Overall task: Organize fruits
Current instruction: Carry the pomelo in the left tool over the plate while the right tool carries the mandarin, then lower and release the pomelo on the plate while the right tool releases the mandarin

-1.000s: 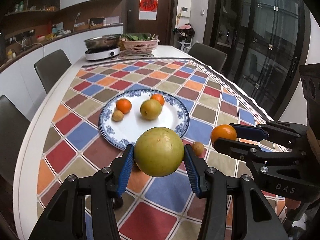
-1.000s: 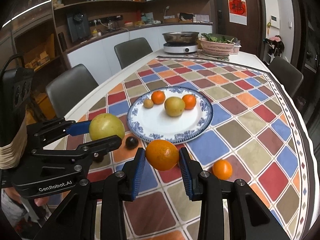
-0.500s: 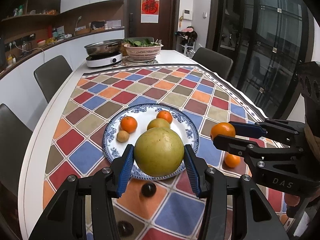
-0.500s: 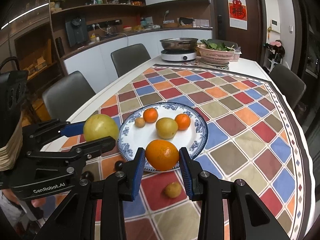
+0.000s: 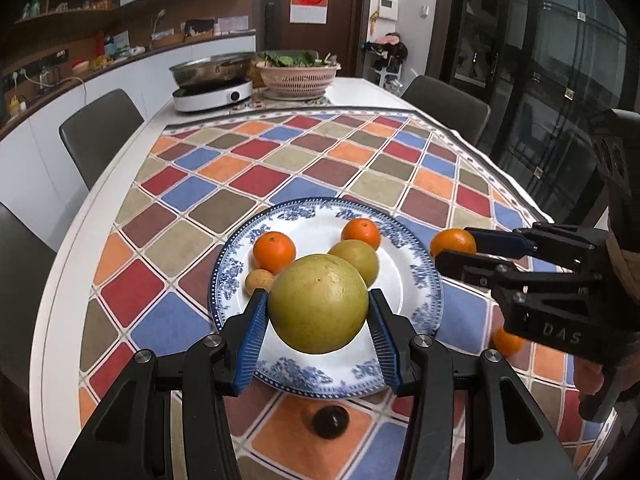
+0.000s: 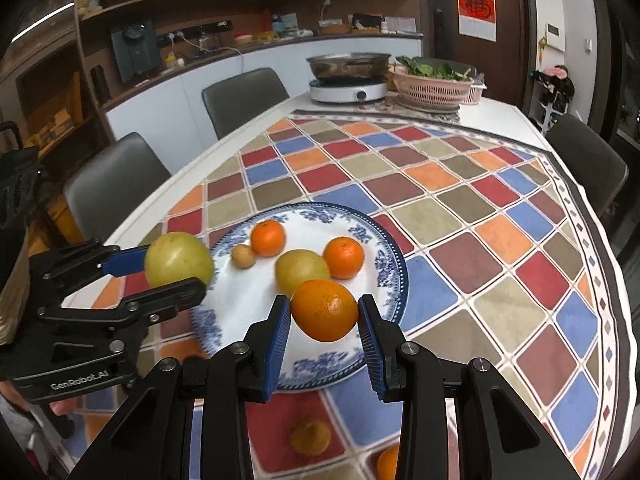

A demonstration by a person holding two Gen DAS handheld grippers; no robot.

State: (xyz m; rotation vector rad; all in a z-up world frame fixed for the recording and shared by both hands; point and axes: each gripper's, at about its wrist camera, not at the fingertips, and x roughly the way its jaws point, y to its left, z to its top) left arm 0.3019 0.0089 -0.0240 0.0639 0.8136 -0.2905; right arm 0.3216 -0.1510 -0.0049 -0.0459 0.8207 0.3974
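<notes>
Both grippers hang over the near edge of the round white plate with the blue patterned rim (image 5: 428,288), which sits on the chequered tablecloth of red, blue, orange and olive squares (image 5: 248,176). The left gripper (image 5: 318,312) has its blue-padded fingers closed against the sides of a large yellow-green round fruit (image 5: 318,304), held in the air above the plate's front half. The right gripper (image 6: 324,316) clamps a smaller orange citrus fruit (image 6: 325,310) the same way, narrower, also above the plate's near rim. On the plate lie two small tangerines (image 6: 267,237), a yellow-green pear-like fruit (image 6: 301,270) between them and a little tan round fruit (image 6: 243,256) at the left. The left wrist view alone shows a dark, almost black small fruit (image 5: 330,422) on an orange square just in front of the plate, and a small orange one (image 5: 507,341) tucked partly behind the right gripper's body. The right wrist view alone shows a dull brownish-orange fruit (image 6: 310,437) on a red square below the plate, with another orange piece (image 6: 386,462) at the bottom edge, half hidden by the gripper frame. Far down the table stand a steel pan on a white cooker (image 6: 349,76) and a pink basket of greens (image 6: 432,82).
</notes>
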